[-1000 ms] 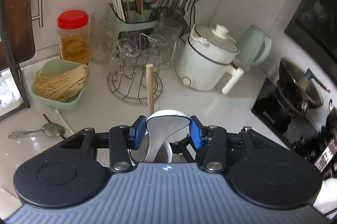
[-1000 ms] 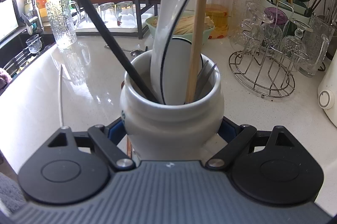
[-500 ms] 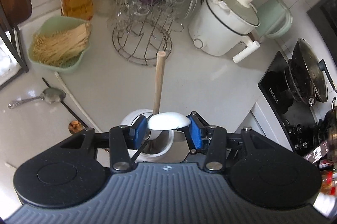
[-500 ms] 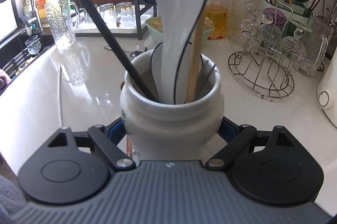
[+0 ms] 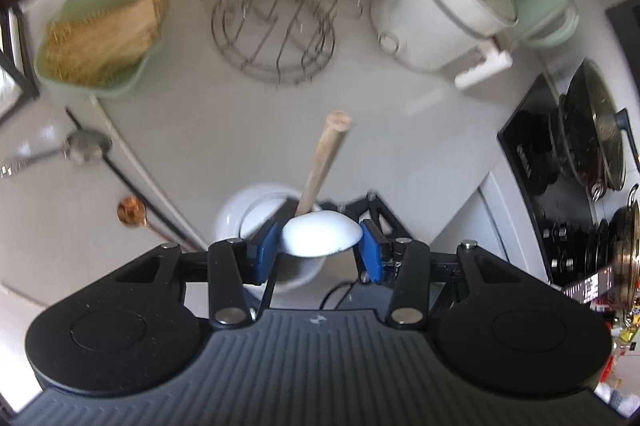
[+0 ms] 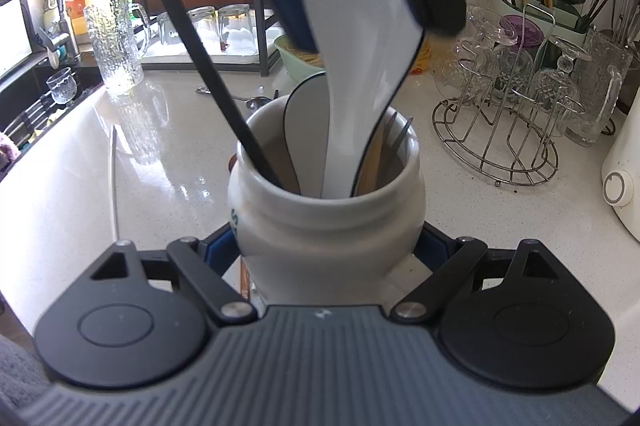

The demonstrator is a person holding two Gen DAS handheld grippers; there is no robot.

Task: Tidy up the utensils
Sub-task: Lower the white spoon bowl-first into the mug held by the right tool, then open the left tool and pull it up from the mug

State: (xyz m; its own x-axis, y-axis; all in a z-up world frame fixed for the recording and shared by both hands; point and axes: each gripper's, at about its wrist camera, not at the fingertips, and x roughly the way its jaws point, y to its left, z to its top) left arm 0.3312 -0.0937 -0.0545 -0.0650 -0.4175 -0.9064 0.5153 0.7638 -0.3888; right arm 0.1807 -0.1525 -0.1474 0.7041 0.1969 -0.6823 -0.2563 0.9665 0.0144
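My left gripper (image 5: 319, 246) is shut on a white ceramic spoon (image 5: 320, 233) and holds it above the white utensil jar (image 5: 256, 210). In the right wrist view the spoon (image 6: 360, 66) points handle-down into the jar (image 6: 326, 214), between the left gripper's blue pads (image 6: 280, 2). My right gripper (image 6: 326, 250) is shut on the jar's body. The jar also holds a wooden stick (image 5: 326, 162), a black chopstick (image 6: 200, 58), another white spoon (image 6: 304, 122) and forks. A metal spoon (image 5: 80, 146), a copper spoon (image 5: 130, 212) and chopsticks (image 5: 132, 166) lie on the counter.
A wire glass rack (image 6: 500, 130) stands to the right, a green bowl of sticks (image 5: 100, 38) behind left, a white electric pot (image 5: 444, 10) at the back right. The stove with pans (image 5: 592, 146) is far right. The sink (image 6: 36, 98) and drinking glasses (image 6: 116, 46) are left.
My left gripper has tilted further down over the jar and lowered the white spoon, so its handle now sits deeper inside. The right gripper and jar have stayed put.
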